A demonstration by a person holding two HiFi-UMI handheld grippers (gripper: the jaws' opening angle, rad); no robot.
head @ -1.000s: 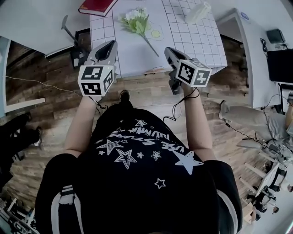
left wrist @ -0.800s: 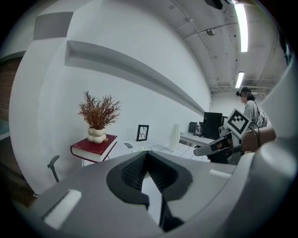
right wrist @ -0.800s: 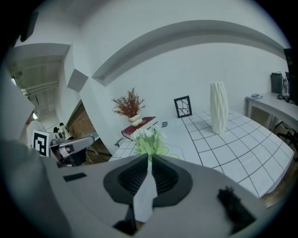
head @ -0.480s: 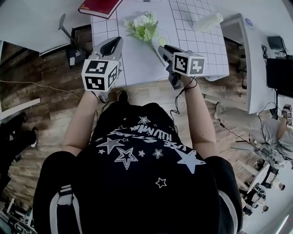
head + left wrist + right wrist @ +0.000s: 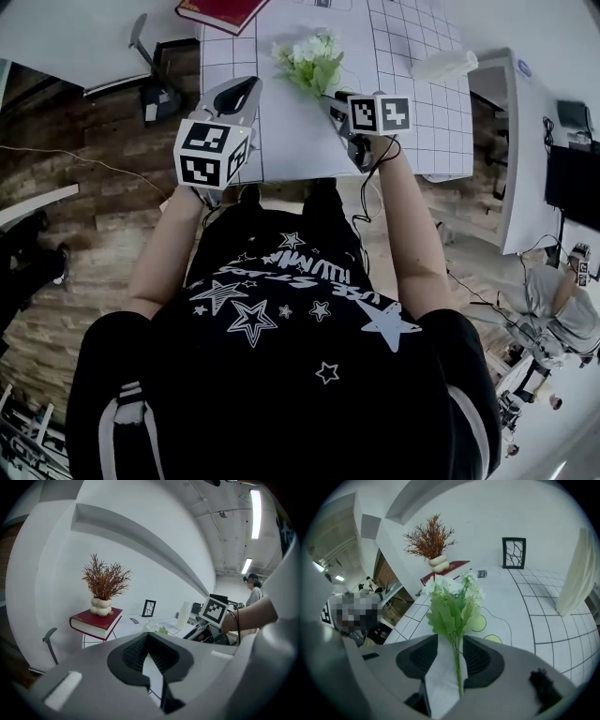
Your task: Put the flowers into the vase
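Observation:
A bunch of white flowers with green leaves [image 5: 314, 58] lies on the white grid-pattern tablecloth [image 5: 281, 141]. My right gripper [image 5: 336, 101] points down at its stem end. In the right gripper view the jaws have just been opening, and this gripper [image 5: 451, 641] stands open with the thin green stem [image 5: 457, 667] between the pads, not pressed. The flower heads [image 5: 452, 590] lie straight ahead. A tall white ribbed vase [image 5: 575, 573] stands to the right [image 5: 445, 66]. My left gripper [image 5: 246, 89] hovers shut and empty over the table's near left part [image 5: 149, 637].
At the table's far left corner lies a red book [image 5: 96, 620] with a small cream vase of dried reddish sprigs [image 5: 104, 581] on it. A black picture frame [image 5: 513, 552] stands at the back. The table's near edge [image 5: 291, 178] is just below my grippers. A person [image 5: 253, 590] stands far right.
Both grippers have moved forward from the table's near edge out over the cloth. The right one has tipped downward and come to the stem end of the flowers.

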